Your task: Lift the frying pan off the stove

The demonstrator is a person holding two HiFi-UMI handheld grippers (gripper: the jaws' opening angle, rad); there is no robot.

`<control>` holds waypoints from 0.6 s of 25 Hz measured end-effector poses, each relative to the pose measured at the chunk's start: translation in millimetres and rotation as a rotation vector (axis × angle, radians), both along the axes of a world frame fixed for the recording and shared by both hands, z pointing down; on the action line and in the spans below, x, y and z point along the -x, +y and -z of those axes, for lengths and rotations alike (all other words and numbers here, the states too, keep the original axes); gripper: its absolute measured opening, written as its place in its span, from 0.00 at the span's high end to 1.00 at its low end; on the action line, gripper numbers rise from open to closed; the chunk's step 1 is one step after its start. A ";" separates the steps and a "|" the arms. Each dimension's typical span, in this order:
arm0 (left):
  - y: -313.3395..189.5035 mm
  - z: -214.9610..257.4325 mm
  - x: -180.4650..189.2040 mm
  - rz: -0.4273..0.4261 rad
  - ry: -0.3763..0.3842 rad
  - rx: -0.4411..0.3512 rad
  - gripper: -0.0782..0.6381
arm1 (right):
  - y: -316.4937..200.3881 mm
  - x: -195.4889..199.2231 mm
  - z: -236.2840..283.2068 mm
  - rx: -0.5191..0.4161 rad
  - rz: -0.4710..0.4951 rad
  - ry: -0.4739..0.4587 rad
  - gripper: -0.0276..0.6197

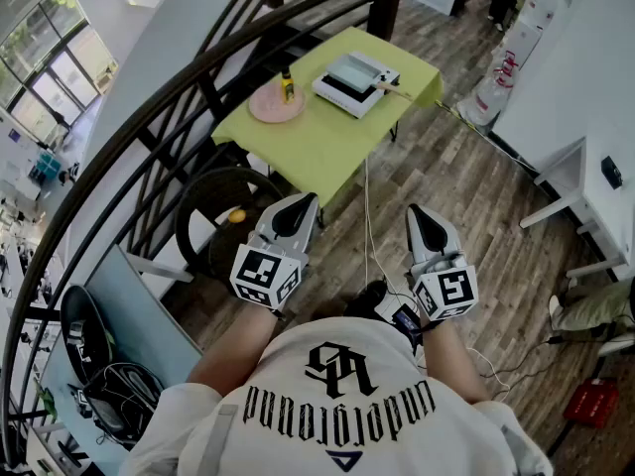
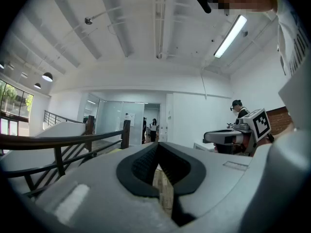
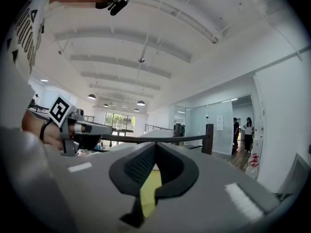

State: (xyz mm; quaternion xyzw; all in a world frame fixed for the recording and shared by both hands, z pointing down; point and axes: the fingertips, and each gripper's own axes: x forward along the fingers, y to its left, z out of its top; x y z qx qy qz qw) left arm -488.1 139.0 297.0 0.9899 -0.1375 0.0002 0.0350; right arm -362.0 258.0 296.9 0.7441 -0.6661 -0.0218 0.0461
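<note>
A: Biggest first. Where to look?

B: Dark curved railing [image 1: 149, 117] sweeping down the left. Past it, far and centre, the yellow-green surface [image 1: 327, 147].

A: And on that?

B: White stove [image 1: 340, 94] toward the far right corner, with a flat, seemingly square frying pan [image 1: 355, 69] sitting on top, not yet lifted. Pink plate [image 1: 268, 110] just left of the stove, carrying a small yellow bottle [image 1: 287, 87], upright.

A: Tongs?

B: Left tongs [image 1: 304, 202] and right tongs [image 1: 416, 212] held near, close to the chest, well apart from the surface. Both pressed together, with nothing between.

A: Which way to the pan, then?

B: Straight ahead and far, roughly midway between the two. Pale handle [image 1: 395, 91] sticking out to the right past the stove's edge, long axis running left to right with a slight lean toward near.

A: So which hand?

B: Probably the right, being on the side of the handle's free end. Needs opening first, then a long reach forward, then closing across the handle rather than along it.
</note>
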 end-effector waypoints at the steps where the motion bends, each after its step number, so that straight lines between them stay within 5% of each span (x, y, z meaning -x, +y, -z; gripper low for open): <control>1: 0.5 -1.0 -3.4 -0.003 0.000 0.002 0.88 | 0.2 -3.2 -0.9 0.000 -0.001 -0.001 0.96; 15: -12.2 -32.9 -90.9 -0.044 -0.053 0.072 0.88 | -11.4 -80.2 -32.8 0.051 0.029 -0.067 0.95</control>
